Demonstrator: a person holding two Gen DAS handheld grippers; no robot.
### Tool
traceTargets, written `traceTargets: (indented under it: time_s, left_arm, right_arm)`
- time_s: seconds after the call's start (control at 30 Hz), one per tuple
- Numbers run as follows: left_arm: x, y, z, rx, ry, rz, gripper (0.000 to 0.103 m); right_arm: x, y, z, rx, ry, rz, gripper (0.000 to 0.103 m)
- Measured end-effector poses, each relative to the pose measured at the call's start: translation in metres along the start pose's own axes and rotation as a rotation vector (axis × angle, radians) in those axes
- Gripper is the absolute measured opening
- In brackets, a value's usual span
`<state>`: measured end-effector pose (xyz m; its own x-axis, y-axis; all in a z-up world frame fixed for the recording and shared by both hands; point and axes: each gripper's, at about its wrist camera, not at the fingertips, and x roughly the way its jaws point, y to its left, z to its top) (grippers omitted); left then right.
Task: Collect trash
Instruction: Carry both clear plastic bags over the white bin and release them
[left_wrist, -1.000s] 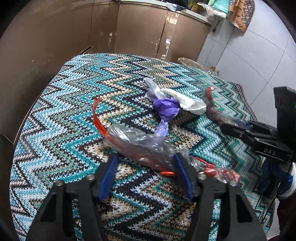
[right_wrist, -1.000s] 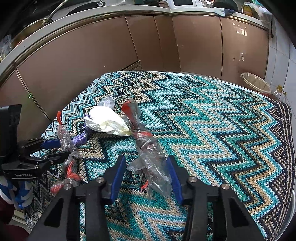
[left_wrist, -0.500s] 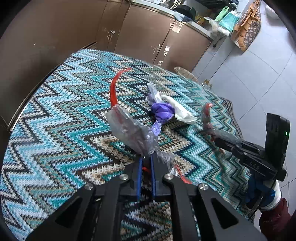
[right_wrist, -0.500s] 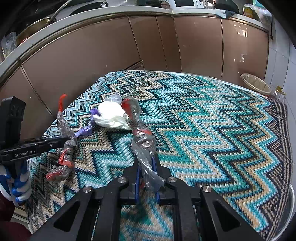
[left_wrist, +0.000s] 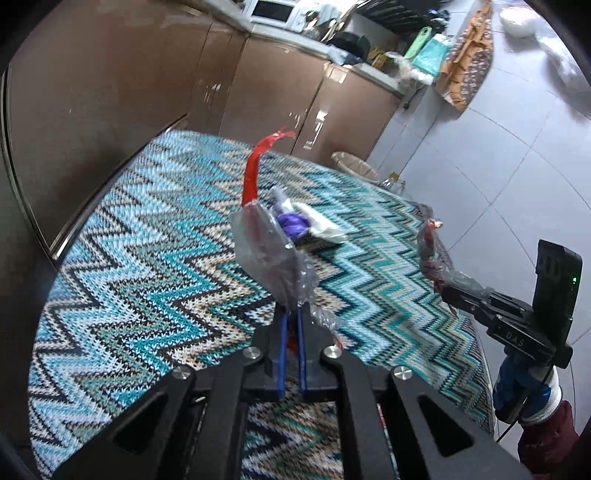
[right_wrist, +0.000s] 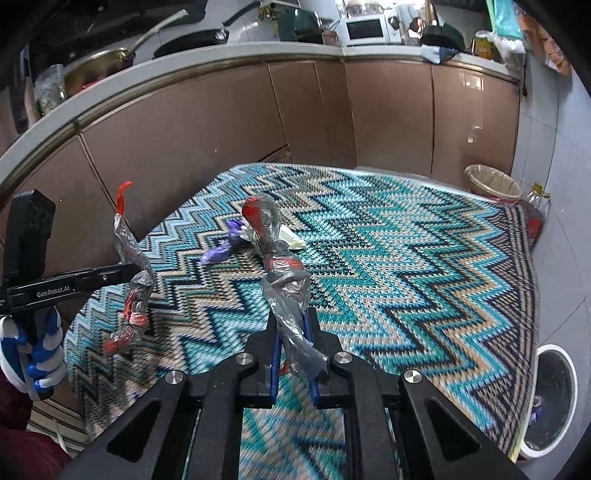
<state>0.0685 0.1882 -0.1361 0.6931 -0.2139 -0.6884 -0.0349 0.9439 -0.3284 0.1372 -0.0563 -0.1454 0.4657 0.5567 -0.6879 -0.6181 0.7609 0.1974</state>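
My left gripper (left_wrist: 291, 315) is shut on a crumpled clear plastic bag with a red strip (left_wrist: 266, 251), which hangs off the zigzag tablecloth (left_wrist: 147, 280). My right gripper (right_wrist: 291, 322) is shut on a second clear bag with red patches (right_wrist: 275, 258), also held above the cloth. Each gripper shows in the other's view: the right one (left_wrist: 446, 292) with its bag (left_wrist: 428, 243), the left one (right_wrist: 132, 268) with its bag (right_wrist: 129, 251). A purple wad (left_wrist: 291, 221) (right_wrist: 221, 251) and a white crumpled piece (left_wrist: 321, 226) (right_wrist: 291, 238) lie mid-table.
A white-rimmed dark bin (right_wrist: 550, 398) stands on the floor by the table's right edge. A lined wicker basket (right_wrist: 491, 181) sits beyond the far corner. Brown cabinets (right_wrist: 221, 133) run behind the table. Gloved hands (right_wrist: 33, 350) hold the grippers.
Both grippers closed on their plastic bags, which lay on the cloth between open jaws, and lifted them off the table. The purple and white pieces stayed put.
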Motion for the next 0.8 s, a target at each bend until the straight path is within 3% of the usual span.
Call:
traceTargets:
  time_s: [0.27, 0.47, 0.67, 0.8]
  left_arm:
    - [-0.048, -0.055, -0.003, 0.141, -0.099, -0.011, 0.004]
    - [-0.066, -0.104, 0.001, 0.232, -0.138, -0.037, 0.004]
    - [-0.054, -0.173, 0.011, 0.326, -0.121, -0.074, 0.004]
    - [-0.021, -0.232, 0.021, 0.403, -0.072, -0.112, 0.004]
  right_arm:
    - [-0.073, 0.014, -0.019, 0.014, -0.127, -0.047, 0.011]
    - [-0.126, 0.0, -0.036, 0.044, -0.221, -0.097, 0.011]
    - [-0.17, -0.039, -0.061, 0.12, -0.301, -0.154, 0.011]
    - [-0.197, -0.079, -0.082, 0.195, -0.337, -0.22, 0.011]
